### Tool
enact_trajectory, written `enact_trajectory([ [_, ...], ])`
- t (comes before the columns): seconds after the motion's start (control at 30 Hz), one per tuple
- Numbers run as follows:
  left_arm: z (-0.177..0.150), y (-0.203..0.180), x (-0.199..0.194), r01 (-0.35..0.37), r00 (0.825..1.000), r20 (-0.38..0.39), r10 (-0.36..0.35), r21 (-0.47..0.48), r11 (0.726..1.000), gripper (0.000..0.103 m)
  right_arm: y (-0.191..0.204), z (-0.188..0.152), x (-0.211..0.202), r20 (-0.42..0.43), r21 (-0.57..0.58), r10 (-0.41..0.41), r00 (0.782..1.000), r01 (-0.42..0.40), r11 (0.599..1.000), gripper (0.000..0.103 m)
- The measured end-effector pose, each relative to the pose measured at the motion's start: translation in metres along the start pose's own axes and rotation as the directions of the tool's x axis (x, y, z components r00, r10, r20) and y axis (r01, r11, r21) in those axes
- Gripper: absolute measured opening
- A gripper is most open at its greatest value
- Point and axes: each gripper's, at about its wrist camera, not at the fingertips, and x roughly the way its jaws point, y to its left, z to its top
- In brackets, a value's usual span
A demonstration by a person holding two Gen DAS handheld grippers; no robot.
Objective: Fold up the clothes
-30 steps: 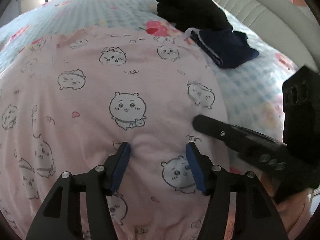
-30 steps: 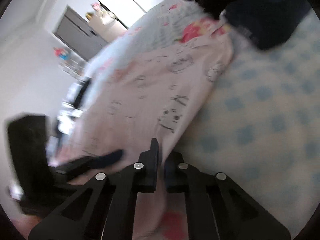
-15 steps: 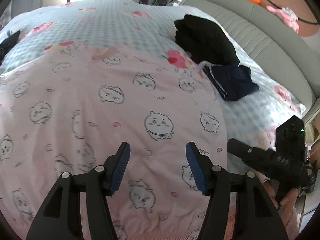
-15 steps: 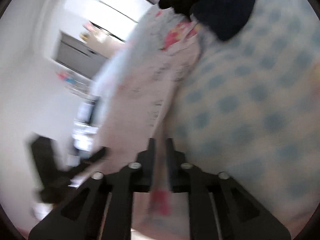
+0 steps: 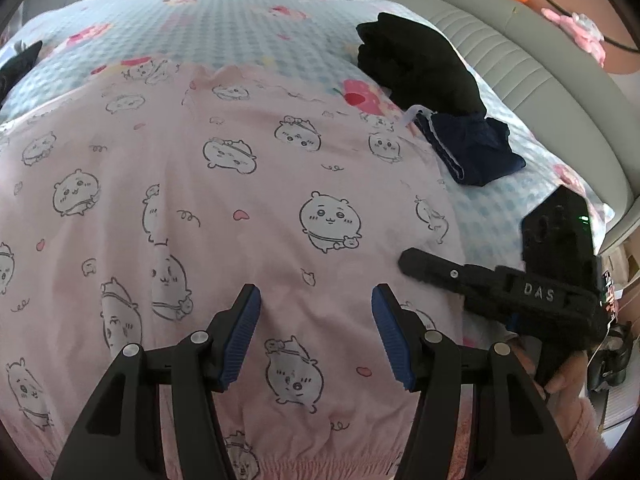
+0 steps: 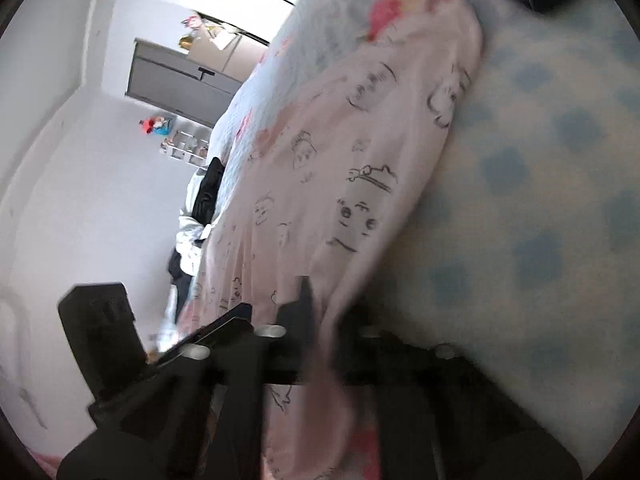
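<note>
A pink garment printed with cartoon animals (image 5: 224,208) lies spread flat on the bed. My left gripper (image 5: 316,312) hovers open just above its near hem, blue pads apart, holding nothing. My right gripper (image 5: 416,264) shows at the garment's right edge in the left wrist view. In the blurred right wrist view the right gripper (image 6: 324,312) has pink garment (image 6: 344,168) fabric running between its fingers, the jaws close together around the edge.
A black folded garment (image 5: 416,64) and a navy folded garment (image 5: 472,148) lie at the back right on the blue checked bedsheet (image 5: 224,24). A grey padded headboard (image 5: 520,52) runs along the right. Dark clothes (image 6: 204,200) hang at the bed's far side.
The left gripper pulled back and rose, then came lower and nearer the hem. The right gripper stayed on the garment's right edge, shifting with it.
</note>
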Motion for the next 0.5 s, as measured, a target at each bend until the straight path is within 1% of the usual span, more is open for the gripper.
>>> enact_trajectory([
  [0.07, 0.0, 0.003, -0.001, -0.007, 1.0, 0.0, 0.007, -0.01, 1.0, 0.06, 0.008, -0.007, -0.007, 0.034, -0.056, -0.081, 0.996, 0.083, 0.995, 0.002],
  [0.1, 0.0, 0.005, -0.001, -0.008, 1.0, 0.0, 0.008, -0.017, 1.0, 0.06, 0.013, -0.01, -0.011, 0.056, -0.093, -0.135, 0.989, 0.14, 0.986, 0.002],
  [0.17, 0.0, 0.01, -0.001, -0.013, 1.0, -0.001, 0.013, -0.024, 1.0, 0.06, 0.024, -0.018, -0.019, 0.102, -0.179, -0.237, 0.966, 0.252, 0.951, 0.002],
  [0.23, -0.001, 0.014, -0.001, -0.028, 1.0, -0.006, 0.028, -0.019, 0.999, 0.06, 0.031, -0.024, -0.021, 0.124, -0.229, -0.31, 0.943, 0.331, 0.915, 0.002],
  [0.27, -0.002, 0.016, 0.003, -0.052, 0.998, -0.026, 0.052, -0.008, 0.999, 0.06, 0.029, -0.025, -0.021, 0.114, -0.226, -0.322, 0.94, 0.34, 0.913, 0.002],
  [0.3, -0.003, 0.018, 0.009, -0.082, 0.995, -0.053, 0.082, 0.007, 0.997, 0.06, 0.022, -0.024, -0.02, 0.096, -0.196, -0.321, 0.942, 0.334, 0.922, 0.002],
  [0.33, -0.004, 0.019, 0.014, -0.111, 0.991, -0.079, 0.112, 0.022, 0.994, 0.06, 0.011, -0.021, -0.022, 0.075, -0.136, -0.294, 0.953, 0.302, 0.943, 0.002],
  [0.37, -0.006, 0.022, 0.018, -0.125, 0.987, -0.097, 0.127, 0.028, 0.992, 0.06, 0.004, -0.017, -0.027, 0.067, -0.087, -0.263, 0.962, 0.269, 0.959, 0.002],
  [0.4, -0.008, 0.022, 0.019, -0.129, 0.986, -0.099, 0.131, 0.031, 0.991, 0.06, -0.005, -0.014, -0.033, 0.072, -0.031, -0.229, 0.971, 0.232, 0.972, 0.002],
  [0.43, -0.009, 0.022, 0.019, -0.13, 0.987, -0.094, 0.133, 0.035, 0.991, 0.06, -0.01, -0.011, -0.039, 0.085, 0.01, -0.22, 0.972, 0.22, 0.976, 0.002],
  [0.5, -0.009, 0.02, 0.019, -0.141, 0.985, -0.091, 0.145, 0.049, 0.989, 0.06, -0.019, -0.008, -0.05, 0.113, 0.032, -0.252, 0.961, 0.25, 0.968, 0.002],
])
